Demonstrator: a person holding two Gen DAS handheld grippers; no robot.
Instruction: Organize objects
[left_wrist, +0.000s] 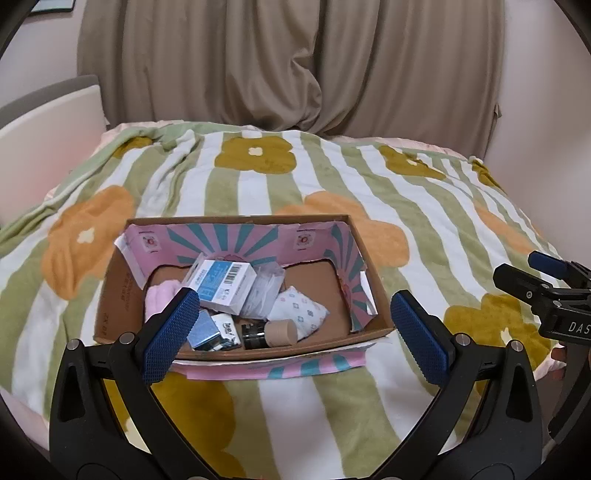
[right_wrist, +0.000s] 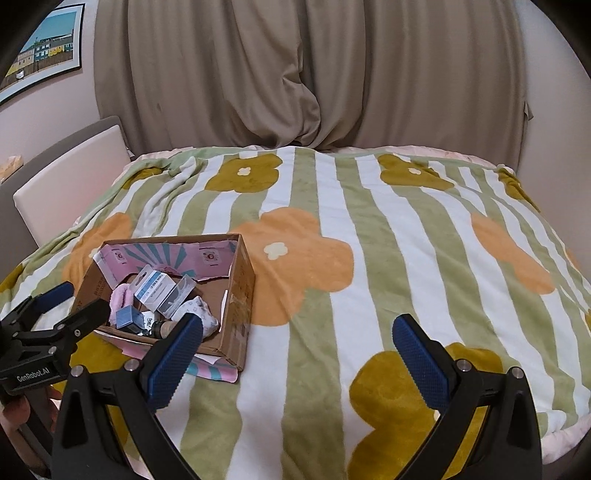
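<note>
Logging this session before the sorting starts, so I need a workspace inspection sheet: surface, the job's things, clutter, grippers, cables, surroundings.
Surface: bed with a striped floral blanket, rumpled at the far left.
Job's things: open cardboard box holding a blue-white carton, a clear packet, a pink cloth, a patterned pouch, a tan-capped bottle.
Clutter: nothing seen outside the box.
Grippers: left hand-held gripper open, empty; right hand-held gripper open, empty.
Cables: nothing seen.
Surroundings: beige curtain, framed picture, padded headboard.

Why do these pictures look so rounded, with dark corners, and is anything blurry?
Left wrist view: fisheye bends the bed blanket into a dome, corners black; cardboard box sharp. Right wrist view: same bulge and dark rim; soft even light, no glare; wall picture slightly stretched.
</note>
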